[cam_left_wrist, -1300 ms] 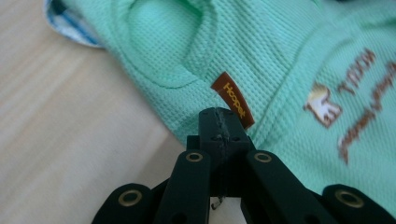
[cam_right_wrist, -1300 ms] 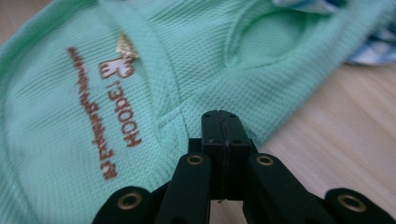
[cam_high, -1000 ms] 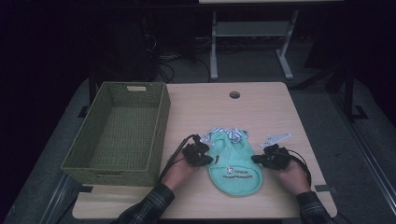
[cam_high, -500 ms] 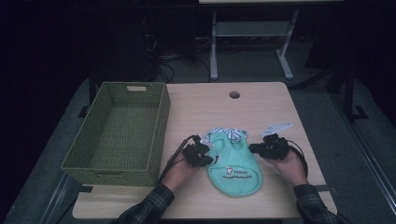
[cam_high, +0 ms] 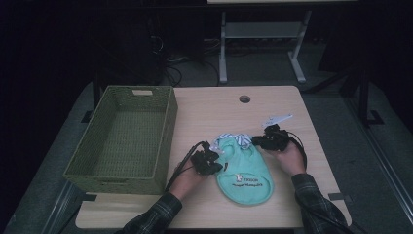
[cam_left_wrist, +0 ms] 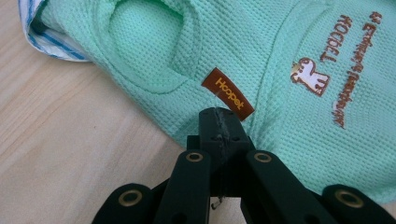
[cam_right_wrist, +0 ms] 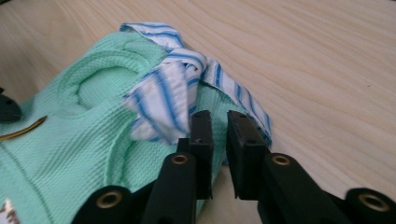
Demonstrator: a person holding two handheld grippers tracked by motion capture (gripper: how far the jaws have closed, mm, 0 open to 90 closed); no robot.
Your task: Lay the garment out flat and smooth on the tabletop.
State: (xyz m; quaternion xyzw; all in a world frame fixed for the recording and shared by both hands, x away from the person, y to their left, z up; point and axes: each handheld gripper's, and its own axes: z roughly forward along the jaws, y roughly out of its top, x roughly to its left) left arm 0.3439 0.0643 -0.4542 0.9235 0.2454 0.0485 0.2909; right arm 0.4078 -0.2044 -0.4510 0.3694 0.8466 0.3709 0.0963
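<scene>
High view — garment point(cam_high: 245, 170) lengthwise, collar far

My counter point(cam_high: 214, 114) is a pale wood-grain top with rounded corners and a small round cable hole point(cam_high: 244, 99) near its far edge. On its left part sits a green woven basket point(cam_high: 168, 131), rectangular, reaching almost to the near edge. Right of the basket, towards the near side, a mint-green waffle-knit pet garment point(cam_high: 245, 175) lies flat on the wood, its blue-and-white striped collar point(cam_high: 233, 138) bunched at the far end. It carries a small orange label point(cam_left_wrist: 228, 94) and an embroidered animal with brown lettering point(cam_left_wrist: 312, 75). Basket and garment lie apart, with bare wood between.
</scene>
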